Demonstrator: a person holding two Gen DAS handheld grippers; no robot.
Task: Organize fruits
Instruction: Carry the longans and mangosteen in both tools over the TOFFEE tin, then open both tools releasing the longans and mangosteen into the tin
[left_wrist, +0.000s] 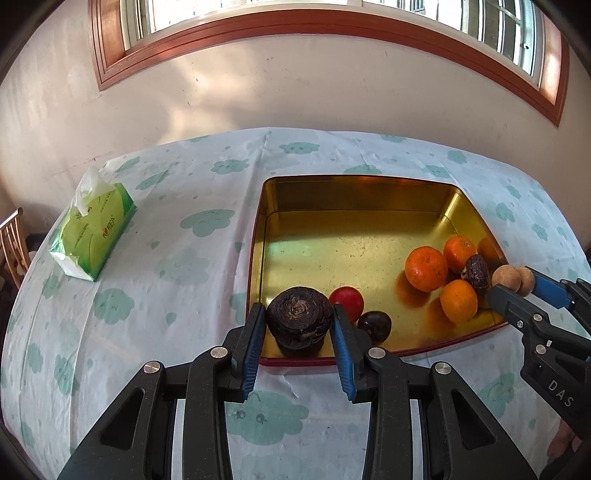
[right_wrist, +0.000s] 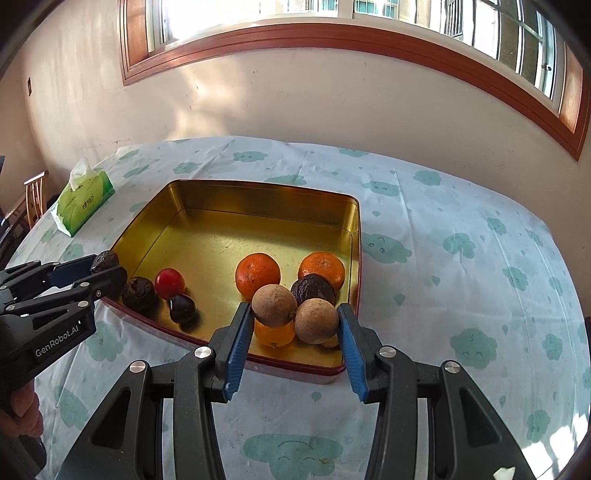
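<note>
A gold tin tray sits on the table. My left gripper is shut on a dark wrinkled fruit over the tray's near left corner. A second dark wrinkled fruit, a red fruit and a dark plum lie beside it. My right gripper is shut on two joined brown longans over the tray's right side. Three oranges and a dark wrinkled fruit lie there.
A green tissue pack lies at the table's left. The cloth has a cloud print. A wooden chair stands past the left edge. A wall with a window runs behind the table.
</note>
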